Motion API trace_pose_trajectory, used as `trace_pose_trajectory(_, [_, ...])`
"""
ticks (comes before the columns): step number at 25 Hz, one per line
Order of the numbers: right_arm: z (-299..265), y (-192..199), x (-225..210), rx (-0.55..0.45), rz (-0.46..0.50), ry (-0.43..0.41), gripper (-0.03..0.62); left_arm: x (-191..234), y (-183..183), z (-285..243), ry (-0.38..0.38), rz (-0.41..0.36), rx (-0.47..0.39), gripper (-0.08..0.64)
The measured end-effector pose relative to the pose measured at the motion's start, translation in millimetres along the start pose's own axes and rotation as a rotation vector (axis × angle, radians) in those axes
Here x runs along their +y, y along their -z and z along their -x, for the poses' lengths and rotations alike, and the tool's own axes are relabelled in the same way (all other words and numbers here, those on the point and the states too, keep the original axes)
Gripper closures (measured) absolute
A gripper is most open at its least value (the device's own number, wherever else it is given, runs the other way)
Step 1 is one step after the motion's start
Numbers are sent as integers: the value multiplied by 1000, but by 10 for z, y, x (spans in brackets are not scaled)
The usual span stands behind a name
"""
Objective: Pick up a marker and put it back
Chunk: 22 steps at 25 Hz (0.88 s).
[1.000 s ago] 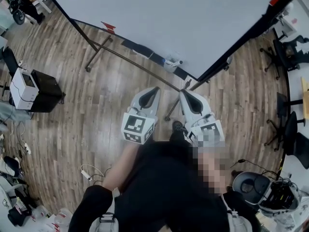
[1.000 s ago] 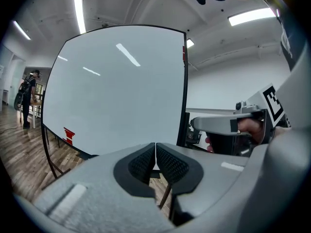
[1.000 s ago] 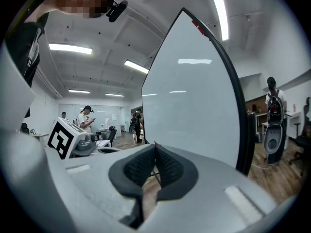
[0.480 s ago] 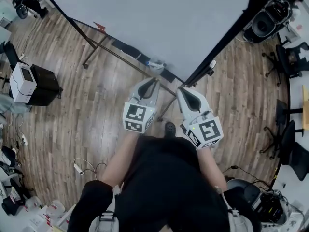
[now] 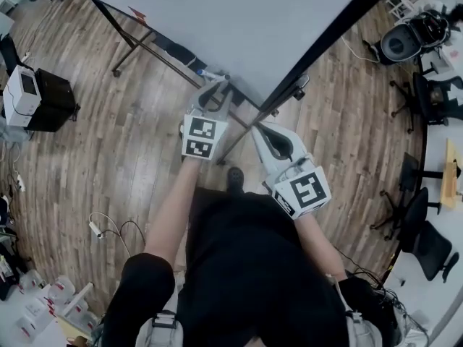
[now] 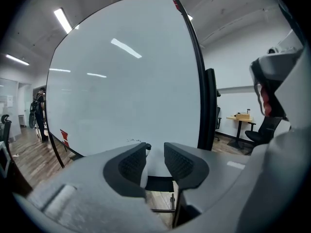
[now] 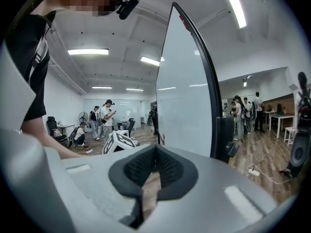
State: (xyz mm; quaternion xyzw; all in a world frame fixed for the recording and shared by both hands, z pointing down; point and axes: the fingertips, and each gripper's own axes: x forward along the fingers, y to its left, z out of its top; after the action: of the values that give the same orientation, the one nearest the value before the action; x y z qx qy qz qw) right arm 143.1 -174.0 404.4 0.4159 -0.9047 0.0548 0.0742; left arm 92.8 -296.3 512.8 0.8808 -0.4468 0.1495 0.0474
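Above whiteboard (image 6: 121,81), ceiling lights (image 6: 63,20), gripper views only

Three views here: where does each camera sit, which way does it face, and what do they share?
Head view: on the person's head, looking steeply down at floor and whiteboard; shows arms, torso, left hand-held gripper, right hand-held gripper.
Left gripper view: on the left hand-held gripper, facing the whiteboard along its opening jaws; a likely marker tip shows in the gap, ungripped.
Right gripper view: on the right hand-held gripper, along shut jaws past the whiteboard's edge; shows the person's arm.
Shared: all three see the whiteboard.
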Motion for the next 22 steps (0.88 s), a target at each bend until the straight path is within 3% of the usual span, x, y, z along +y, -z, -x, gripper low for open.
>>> trace_pose_trajectory(5, [121, 96, -15, 26, 16, -22, 591, 43, 142, -188, -37, -7, 32, 437])
trace_pose_trajectory(12, [215, 156, -70, 41, 17, -30, 591, 130, 261, -364, -79, -83, 102, 437])
trace_pose_trajectory(22, [215, 151, -128, 40, 12, -34, 591, 176, 304, -430, -108, -96, 134, 465])
